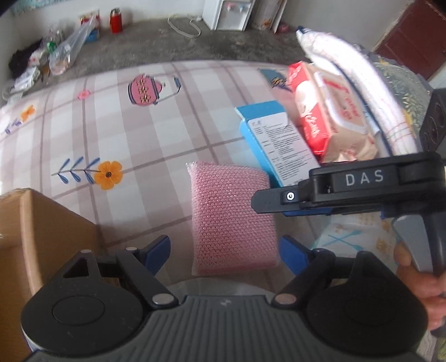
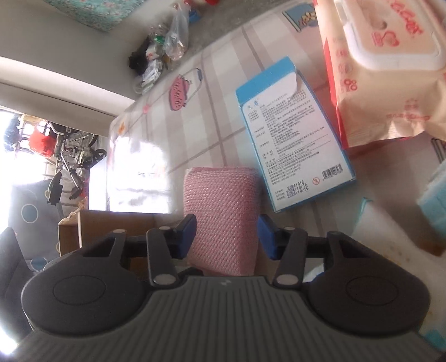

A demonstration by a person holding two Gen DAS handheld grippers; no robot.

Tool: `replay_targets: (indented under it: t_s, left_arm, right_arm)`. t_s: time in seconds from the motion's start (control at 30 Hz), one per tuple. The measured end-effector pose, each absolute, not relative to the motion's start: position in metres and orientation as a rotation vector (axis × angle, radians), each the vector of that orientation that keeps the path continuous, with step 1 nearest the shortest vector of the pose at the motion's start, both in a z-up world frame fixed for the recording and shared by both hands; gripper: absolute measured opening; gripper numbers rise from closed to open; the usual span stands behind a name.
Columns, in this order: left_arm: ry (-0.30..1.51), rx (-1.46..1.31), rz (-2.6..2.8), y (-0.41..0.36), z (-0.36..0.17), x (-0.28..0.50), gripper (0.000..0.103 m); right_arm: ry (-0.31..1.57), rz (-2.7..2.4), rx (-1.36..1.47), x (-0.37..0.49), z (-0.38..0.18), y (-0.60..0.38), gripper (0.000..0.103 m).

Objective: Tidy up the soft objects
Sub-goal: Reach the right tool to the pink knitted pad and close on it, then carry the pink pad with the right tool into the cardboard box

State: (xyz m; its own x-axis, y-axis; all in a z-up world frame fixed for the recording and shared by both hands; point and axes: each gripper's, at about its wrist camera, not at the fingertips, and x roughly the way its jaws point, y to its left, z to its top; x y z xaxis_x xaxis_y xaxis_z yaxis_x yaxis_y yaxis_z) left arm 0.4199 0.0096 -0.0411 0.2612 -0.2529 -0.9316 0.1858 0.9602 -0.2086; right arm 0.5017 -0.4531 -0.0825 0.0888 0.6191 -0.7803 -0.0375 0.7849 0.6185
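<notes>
A pink mesh sponge (image 1: pixel 234 217) lies on the checked bedsheet (image 1: pixel 111 133). My left gripper (image 1: pixel 225 252) is open, its blue pads either side of the sponge's near end, apart from it. My right gripper (image 1: pixel 267 202) reaches in from the right over the sponge's right edge. In the right wrist view the right gripper (image 2: pixel 227 236) has the sponge (image 2: pixel 220 217) between its blue pads (image 2: pixel 186 234); contact cannot be judged. A pack of wet wipes (image 1: pixel 331 117) leans at the right, also in the right wrist view (image 2: pixel 382 69).
A blue carton (image 1: pixel 274 144) lies behind the sponge, also in the right wrist view (image 2: pixel 292 144). An open cardboard box (image 1: pixel 36 236) stands at the left. A white pillow (image 1: pixel 356 92) lies at the right. Bags and a red bottle (image 1: pixel 115 21) sit on the floor beyond.
</notes>
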Motion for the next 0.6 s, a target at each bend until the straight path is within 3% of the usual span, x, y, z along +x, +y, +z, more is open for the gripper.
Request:
replay_targets:
  t_s: [0.07,0.23,0.6]
  left_arm:
    - [1.296,-0.106,-0.295,0.011,-0.050,0.430,0.085]
    - [1.337,-0.134,-0.287,0.007,-0.064,0.443,0.071]
    - [1.256,-0.102,-0.239,-0.004,-0.042,0.440,0.070]
  right_arm:
    - [1.441,0.510,0.529,0.507,-0.096,-0.448,0.047]
    - [1.477,0.523,0.567,0.515,-0.113,-0.441,0.046]
    - [1.432,0.540,0.678,0.507,-0.103,-0.452,0.040]
